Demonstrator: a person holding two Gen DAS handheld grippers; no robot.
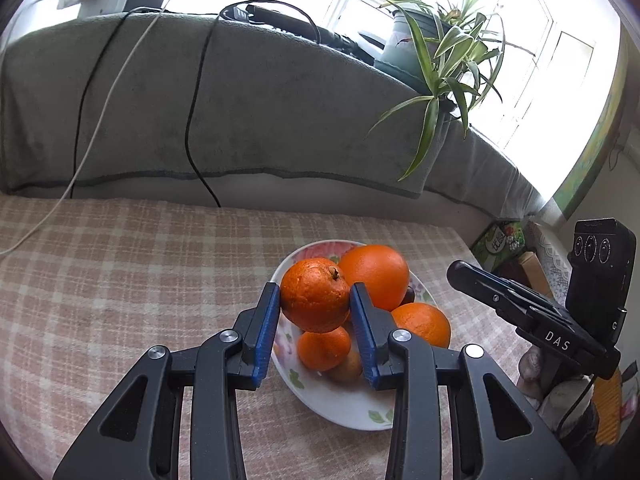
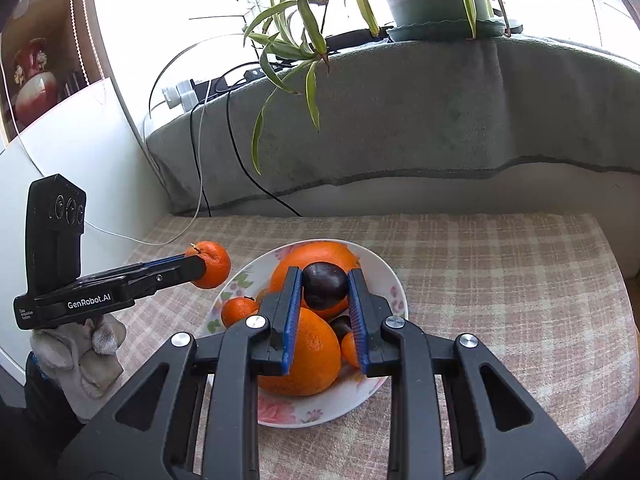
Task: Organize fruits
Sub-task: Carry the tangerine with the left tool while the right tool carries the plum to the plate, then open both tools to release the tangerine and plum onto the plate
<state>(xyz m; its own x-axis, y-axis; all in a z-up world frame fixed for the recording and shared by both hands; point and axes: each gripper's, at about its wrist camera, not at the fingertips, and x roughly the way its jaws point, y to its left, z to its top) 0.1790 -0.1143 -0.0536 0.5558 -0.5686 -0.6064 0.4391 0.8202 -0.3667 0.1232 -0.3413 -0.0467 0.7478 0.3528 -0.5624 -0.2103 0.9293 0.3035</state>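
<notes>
A white floral bowl sits on the checked cloth and holds several oranges. My left gripper is shut on a rough orange mandarin and holds it above the bowl's left side; it also shows in the right wrist view, left of the bowl. My right gripper is shut on a dark purple plum above the fruit pile. In the left wrist view the right gripper is seen side-on at the right, its grip hidden.
A checked cloth covers the table. A grey-draped ledge stands behind with cables hanging down. A potted spider plant sits on the ledge. Boxes and clutter stand at the table's right end. A white panel is at the left.
</notes>
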